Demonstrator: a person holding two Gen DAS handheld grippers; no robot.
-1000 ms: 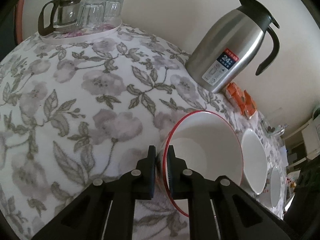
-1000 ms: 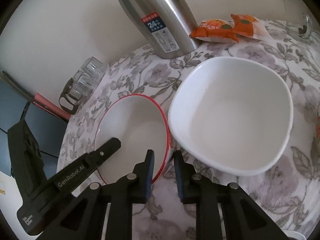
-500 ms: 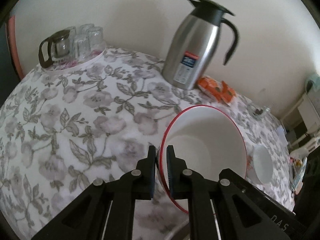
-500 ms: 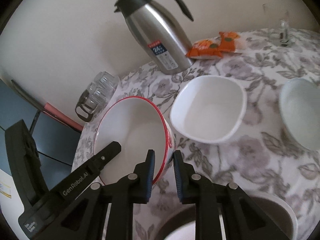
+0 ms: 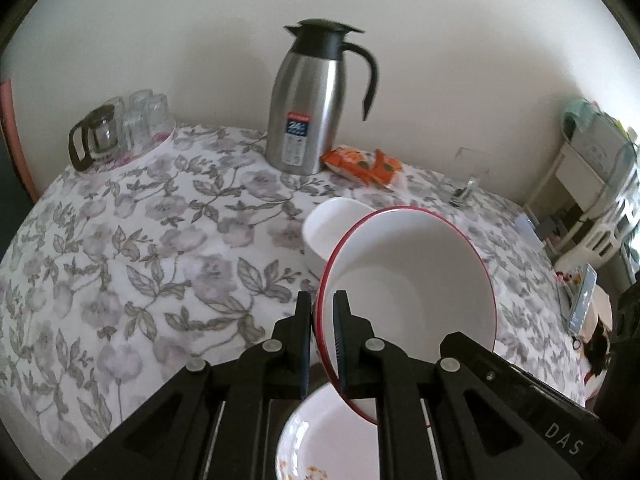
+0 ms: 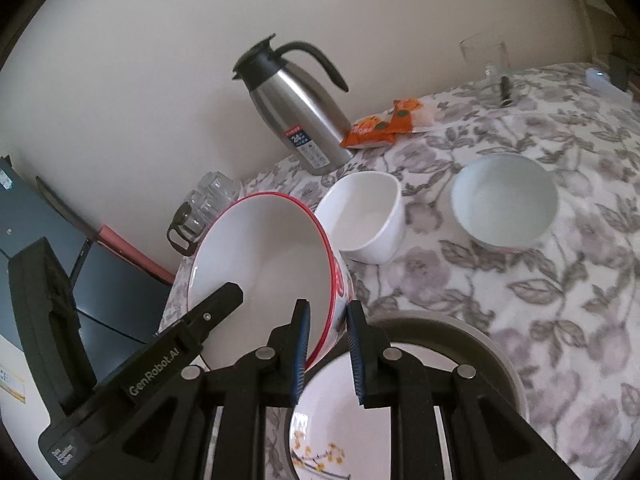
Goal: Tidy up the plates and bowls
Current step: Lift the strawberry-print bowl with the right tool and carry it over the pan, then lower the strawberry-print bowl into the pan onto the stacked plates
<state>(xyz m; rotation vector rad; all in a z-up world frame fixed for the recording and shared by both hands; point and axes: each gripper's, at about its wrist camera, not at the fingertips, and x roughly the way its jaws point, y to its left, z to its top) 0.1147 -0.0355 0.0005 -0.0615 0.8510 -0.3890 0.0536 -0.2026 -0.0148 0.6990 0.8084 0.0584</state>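
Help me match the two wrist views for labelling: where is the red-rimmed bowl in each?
Left wrist: red-rimmed bowl lower centre-right, tilted.
Right wrist: red-rimmed bowl centre-left, tilted.
Shared landmark: steel flask against the back wall.

On the surface [image 6: 560, 320], the thermos [image 6: 296, 120] stands at twelve o'clock, snack packets [image 6: 384, 124] just to its right. The square bowl [image 6: 364, 216] lies before it, the round bowl [image 6: 504, 200] at two o'clock, and the glasses [image 6: 208, 200] at ten.
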